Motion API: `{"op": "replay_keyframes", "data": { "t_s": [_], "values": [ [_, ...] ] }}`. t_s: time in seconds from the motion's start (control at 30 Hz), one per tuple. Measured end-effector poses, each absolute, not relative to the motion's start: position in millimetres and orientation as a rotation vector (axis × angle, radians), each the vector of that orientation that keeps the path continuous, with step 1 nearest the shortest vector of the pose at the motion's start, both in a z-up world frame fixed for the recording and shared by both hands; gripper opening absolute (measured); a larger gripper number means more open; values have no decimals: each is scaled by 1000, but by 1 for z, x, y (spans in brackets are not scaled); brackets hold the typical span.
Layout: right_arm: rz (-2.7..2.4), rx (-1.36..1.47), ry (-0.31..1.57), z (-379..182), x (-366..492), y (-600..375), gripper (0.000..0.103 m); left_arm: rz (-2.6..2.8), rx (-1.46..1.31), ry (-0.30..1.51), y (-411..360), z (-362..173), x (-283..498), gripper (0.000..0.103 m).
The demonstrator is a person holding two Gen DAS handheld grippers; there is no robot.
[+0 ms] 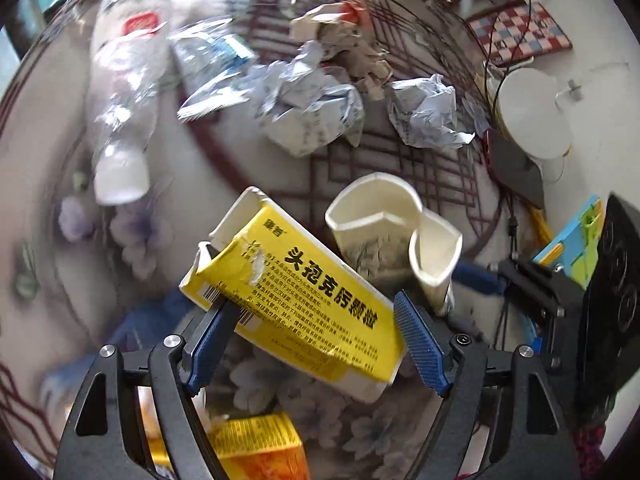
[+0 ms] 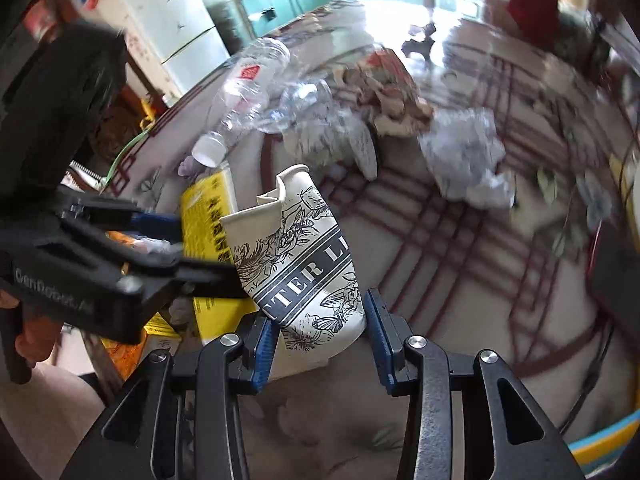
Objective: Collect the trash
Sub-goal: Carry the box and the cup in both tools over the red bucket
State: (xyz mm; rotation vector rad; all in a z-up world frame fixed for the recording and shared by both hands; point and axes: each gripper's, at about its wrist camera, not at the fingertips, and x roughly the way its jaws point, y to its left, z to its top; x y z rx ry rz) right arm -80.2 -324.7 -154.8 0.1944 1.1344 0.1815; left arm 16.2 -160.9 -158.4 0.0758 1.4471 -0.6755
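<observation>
My left gripper [image 1: 316, 336] is shut on a torn yellow medicine box [image 1: 304, 292], which spans the gap between the blue pads at a slant above the table. That box [image 2: 204, 216] and the left gripper [image 2: 192, 252] also show at the left of the right wrist view. My right gripper [image 2: 322, 336] is shut on the base of a crushed white paper cup [image 2: 304, 264] with black print. The cup [image 1: 380, 228] stands just right of the yellow box.
On the patterned tablecloth [image 2: 460, 264] lie a clear plastic bottle [image 1: 120, 92], crumpled paper balls [image 1: 428, 112] and torn wrappers [image 1: 304, 104]. An orange box [image 1: 256, 444] sits under the left gripper. At the right edge are cables, a dark phone [image 1: 516, 168] and a white disc [image 1: 532, 112].
</observation>
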Motion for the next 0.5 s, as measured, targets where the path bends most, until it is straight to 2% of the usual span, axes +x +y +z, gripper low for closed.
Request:
{"op": "replay_keyframes", "data": {
  "t_s": [0.3, 0.37, 0.5],
  "values": [
    [-46, 315, 989, -139, -109, -351, 39, -621, 75, 1390, -138, -139, 16, 79],
    [-56, 324, 977, -136, -111, -353, 39, -563, 27, 1383, -125, -139, 15, 83],
    [-60, 347, 971, -137, -107, -356, 39, -528, -39, 1483, -125, -161, 21, 84]
  ]
}}
